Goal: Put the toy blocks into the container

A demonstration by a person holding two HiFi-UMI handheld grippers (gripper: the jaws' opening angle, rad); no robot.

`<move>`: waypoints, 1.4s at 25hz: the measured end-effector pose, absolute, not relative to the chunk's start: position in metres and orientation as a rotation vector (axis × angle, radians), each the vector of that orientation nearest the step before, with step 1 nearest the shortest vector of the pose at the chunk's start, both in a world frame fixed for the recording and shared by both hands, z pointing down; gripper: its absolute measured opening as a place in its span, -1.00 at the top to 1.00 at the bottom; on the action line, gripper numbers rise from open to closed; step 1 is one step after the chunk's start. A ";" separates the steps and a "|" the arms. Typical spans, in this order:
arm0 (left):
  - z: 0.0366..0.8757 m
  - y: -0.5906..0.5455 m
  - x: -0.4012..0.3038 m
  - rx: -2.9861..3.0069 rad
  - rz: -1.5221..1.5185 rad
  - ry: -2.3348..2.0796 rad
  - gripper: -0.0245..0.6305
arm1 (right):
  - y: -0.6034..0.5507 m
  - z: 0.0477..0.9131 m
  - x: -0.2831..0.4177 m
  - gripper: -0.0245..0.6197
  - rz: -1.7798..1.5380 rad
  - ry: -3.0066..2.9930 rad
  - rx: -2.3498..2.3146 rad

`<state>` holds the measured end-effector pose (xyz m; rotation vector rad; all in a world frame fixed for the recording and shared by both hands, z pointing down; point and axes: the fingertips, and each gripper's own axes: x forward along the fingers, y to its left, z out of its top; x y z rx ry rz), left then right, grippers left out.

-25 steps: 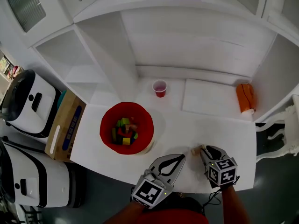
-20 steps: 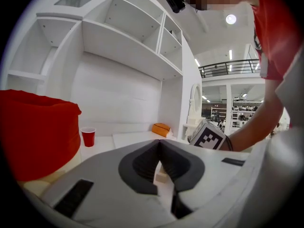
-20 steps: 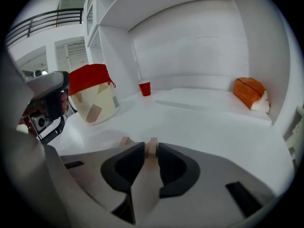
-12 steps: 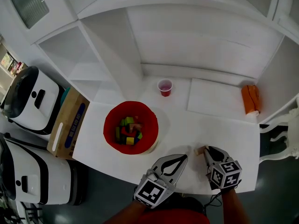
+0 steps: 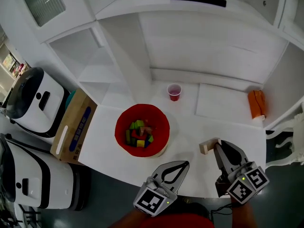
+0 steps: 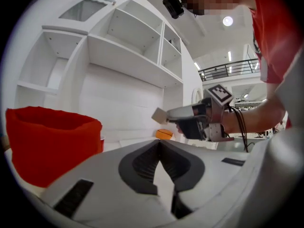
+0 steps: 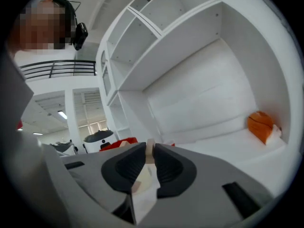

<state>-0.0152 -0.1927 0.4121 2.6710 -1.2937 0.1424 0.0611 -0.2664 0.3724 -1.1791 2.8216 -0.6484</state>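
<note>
A red container (image 5: 142, 130) stands on the white table (image 5: 190, 127) with several coloured blocks inside; its wall fills the left of the left gripper view as the red container (image 6: 50, 141). My right gripper (image 5: 217, 145) is shut on a pale wooden block (image 5: 207, 146), held above the table to the container's right. The block (image 7: 149, 148) shows as a thin slab pinched between the jaws. That lifted block (image 6: 160, 114) also appears in the left gripper view. My left gripper (image 5: 181, 164) hangs shut and empty near the table's front edge.
A small red cup (image 5: 174, 91) stands at the back of the table. An orange object (image 5: 257, 103) lies at the far right. A cardboard box (image 5: 73, 126) and white appliances (image 5: 33, 103) sit left of the table. Shelves rise behind.
The right gripper closed on the wooden block and lifted it off the table. The left gripper stayed in place. The head view shifted slightly.
</note>
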 end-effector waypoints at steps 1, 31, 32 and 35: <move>0.409 -0.189 -0.021 2.671 0.134 -1.307 0.88 | -0.268 0.355 0.047 0.69 -0.601 2.836 -1.126; 0.345 -0.154 -0.083 2.750 0.016 -1.362 0.88 | -0.175 0.316 -0.039 0.90 -0.035 2.980 -0.945; 0.344 -0.153 -0.075 2.769 0.023 -1.338 0.88 | -0.171 0.318 -0.033 0.90 -0.033 2.977 -0.964; 0.343 -0.149 -0.054 2.817 0.033 -1.283 0.88 | -0.162 0.325 -0.016 0.90 -0.055 2.971 -1.008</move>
